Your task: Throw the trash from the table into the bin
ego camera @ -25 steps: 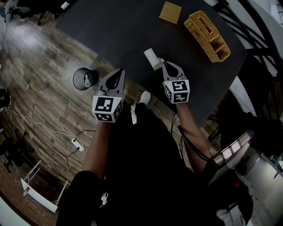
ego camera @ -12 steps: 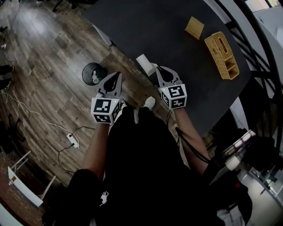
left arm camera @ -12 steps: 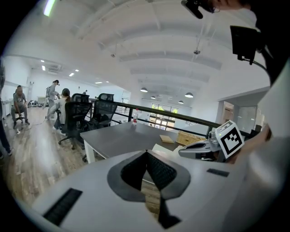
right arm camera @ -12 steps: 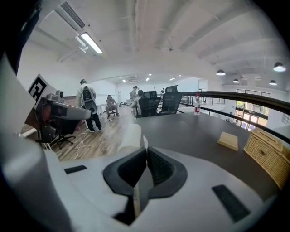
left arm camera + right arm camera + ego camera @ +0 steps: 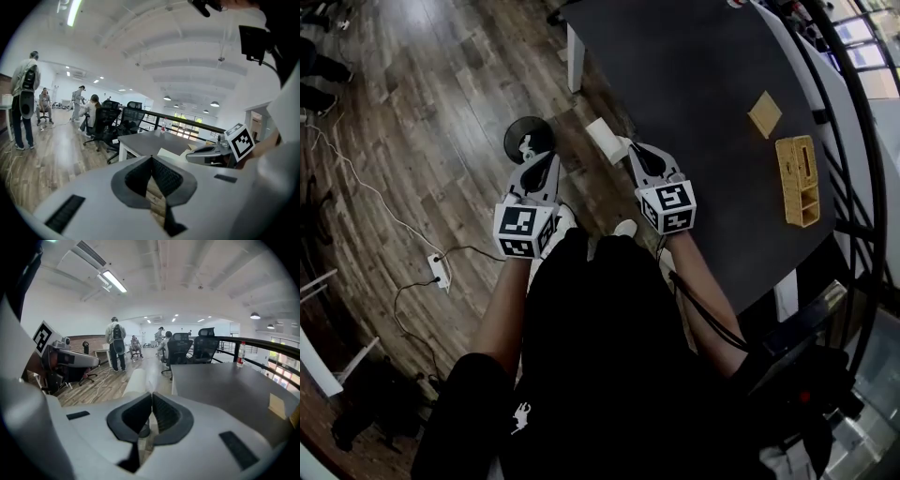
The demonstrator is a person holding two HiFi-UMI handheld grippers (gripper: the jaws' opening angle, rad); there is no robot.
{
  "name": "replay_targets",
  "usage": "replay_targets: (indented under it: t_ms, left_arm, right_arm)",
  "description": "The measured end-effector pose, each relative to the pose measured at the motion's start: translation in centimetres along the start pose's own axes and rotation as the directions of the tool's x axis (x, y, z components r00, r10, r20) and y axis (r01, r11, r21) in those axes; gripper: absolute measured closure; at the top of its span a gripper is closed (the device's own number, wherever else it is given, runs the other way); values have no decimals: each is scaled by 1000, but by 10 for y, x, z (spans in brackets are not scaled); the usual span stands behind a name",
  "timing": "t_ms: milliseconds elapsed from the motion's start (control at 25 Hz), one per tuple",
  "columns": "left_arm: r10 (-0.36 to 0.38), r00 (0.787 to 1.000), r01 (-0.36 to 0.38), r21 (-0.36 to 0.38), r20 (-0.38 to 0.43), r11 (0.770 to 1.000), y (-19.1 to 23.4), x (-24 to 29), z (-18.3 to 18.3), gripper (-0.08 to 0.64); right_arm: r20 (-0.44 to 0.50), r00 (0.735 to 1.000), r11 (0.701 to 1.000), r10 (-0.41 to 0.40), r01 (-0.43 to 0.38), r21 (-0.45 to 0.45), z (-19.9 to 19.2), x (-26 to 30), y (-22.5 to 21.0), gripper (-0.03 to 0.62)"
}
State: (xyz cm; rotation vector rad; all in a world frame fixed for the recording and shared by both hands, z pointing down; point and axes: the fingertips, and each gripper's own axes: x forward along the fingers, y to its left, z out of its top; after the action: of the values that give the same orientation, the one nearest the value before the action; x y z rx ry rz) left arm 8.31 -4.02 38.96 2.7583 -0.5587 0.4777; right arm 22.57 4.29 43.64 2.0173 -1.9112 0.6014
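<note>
Paper trash, a white rolled or folded piece, is pinched at one end by the right gripper. In the right gripper view the two pads are pressed tight on it and its pale length sticks out ahead of them. It is already off the dark table and hangs over the wooden floor, between the table's edge and the round black bin, near the bin but not above its mouth.

The left gripper hovers just beside the bin. Its jaws are closed together with nothing between them, as the left gripper view shows.

Something pale already lies inside the bin, so part of the job looks done. This piece has been picked up and carried most of the way. What is left for it, by my reading, is to bring it over the opening and let go.

On the table remain a tan square item and a wicker basket, and I cannot tell whether the square item counts as trash.
</note>
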Motion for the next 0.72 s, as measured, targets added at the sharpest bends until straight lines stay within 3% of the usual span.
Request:
replay_targets:
  t_ms: [440,720]
  left_arm:
    - [194,981,-190,-115,25,975,106,-67,-23,552]
    - [329,944,-319,-212,12,924,153,-97,-46,552]
  right_arm:
    - [-69,978,974,198,-204,-95,24,90,101,577]
    - [-147,937,928,317,-338,-155,26,140,146,578]
